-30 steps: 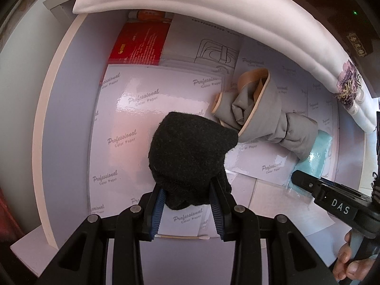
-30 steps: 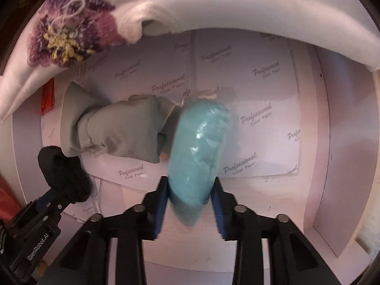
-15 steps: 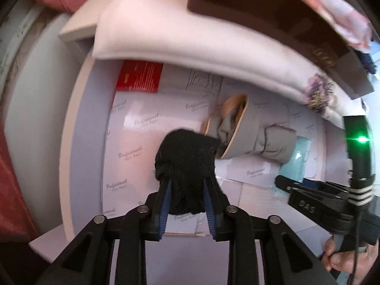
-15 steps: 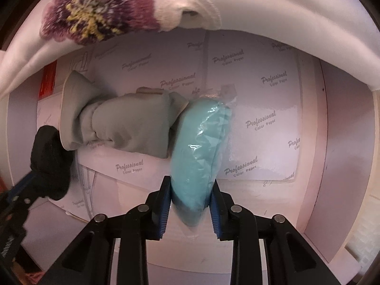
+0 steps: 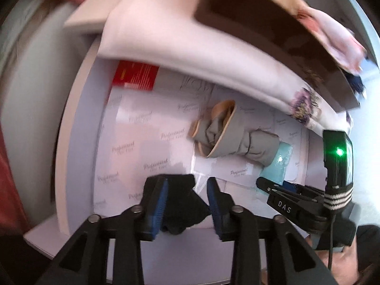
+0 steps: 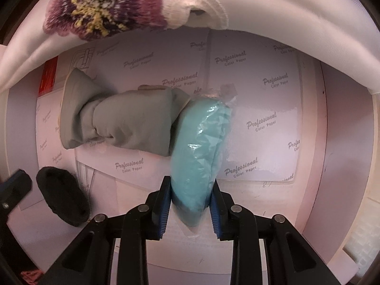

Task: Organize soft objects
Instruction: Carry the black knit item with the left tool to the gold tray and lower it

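Note:
My left gripper (image 5: 186, 191) has its jaws spread wider than the black knit bundle (image 5: 181, 207) that lies between them near the shelf's front edge; the bundle also shows in the right wrist view (image 6: 63, 197). My right gripper (image 6: 190, 191) is shut on a blue soft pack in clear wrap (image 6: 201, 149), which rests on the shelf against a rolled grey garment (image 6: 123, 121). The grey garment (image 5: 234, 137) lies mid-shelf in the left wrist view, with the blue pack (image 5: 276, 168) to its right.
The shelf floor (image 6: 261, 83) is lined with white "Professional Color Paper" sheets. A white cloth with a purple embroidered flower (image 6: 99, 14) hangs over the back. A red packet (image 5: 135, 76) lies at the back left. A side wall (image 6: 344, 130) closes the right.
My left gripper has pulled back toward the front edge and its jaws have spread off the black bundle. My right gripper stays shut on the blue pack and has edged closer.

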Available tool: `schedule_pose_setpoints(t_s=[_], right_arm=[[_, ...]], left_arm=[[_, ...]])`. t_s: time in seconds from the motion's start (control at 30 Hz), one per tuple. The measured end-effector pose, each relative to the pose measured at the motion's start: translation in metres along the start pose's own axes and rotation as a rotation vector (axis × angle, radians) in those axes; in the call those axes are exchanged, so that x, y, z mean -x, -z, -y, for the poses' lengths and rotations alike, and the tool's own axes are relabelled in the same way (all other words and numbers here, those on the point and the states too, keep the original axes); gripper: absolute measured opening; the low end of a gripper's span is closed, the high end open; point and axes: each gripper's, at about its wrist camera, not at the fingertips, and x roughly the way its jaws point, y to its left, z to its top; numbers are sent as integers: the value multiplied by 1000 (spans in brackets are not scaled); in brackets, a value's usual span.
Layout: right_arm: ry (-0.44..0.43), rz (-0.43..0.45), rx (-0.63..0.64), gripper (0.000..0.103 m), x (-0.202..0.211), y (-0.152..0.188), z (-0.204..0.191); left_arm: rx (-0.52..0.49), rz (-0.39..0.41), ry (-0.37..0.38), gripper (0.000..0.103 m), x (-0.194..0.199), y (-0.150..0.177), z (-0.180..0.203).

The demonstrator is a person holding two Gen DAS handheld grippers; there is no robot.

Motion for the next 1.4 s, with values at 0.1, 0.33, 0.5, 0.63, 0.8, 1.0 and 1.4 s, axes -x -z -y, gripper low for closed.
schedule_pose_setpoints(t_s=[0.1,0.33,0.5,0.63,0.8,1.0,1.4], right_arm=[[-4,-1,-3,30,0,0,0],[-11,2,-15,31,0,-1,5],[-4,0,-6,32,1,-2,6],[-7,0,-4,32,1,-2,6],[1,-2,9,32,0,-2,4],[4,0,10,32,0,0,0],[10,-3,27,32,-2,2,-6]], left_arm=[[0,-56,-4,49,-6,0,-1],[41,-158,-84,69,-30,-1,-5],[82,-194,-59,69,-45,-3,-6],[62,-192,-100,64,-53,-2,1],[-33,-151,-107,39,-50,4,15],[-103,-28,-93,35,-10,8,31],[-121,221,-20,34,91,8,34]])
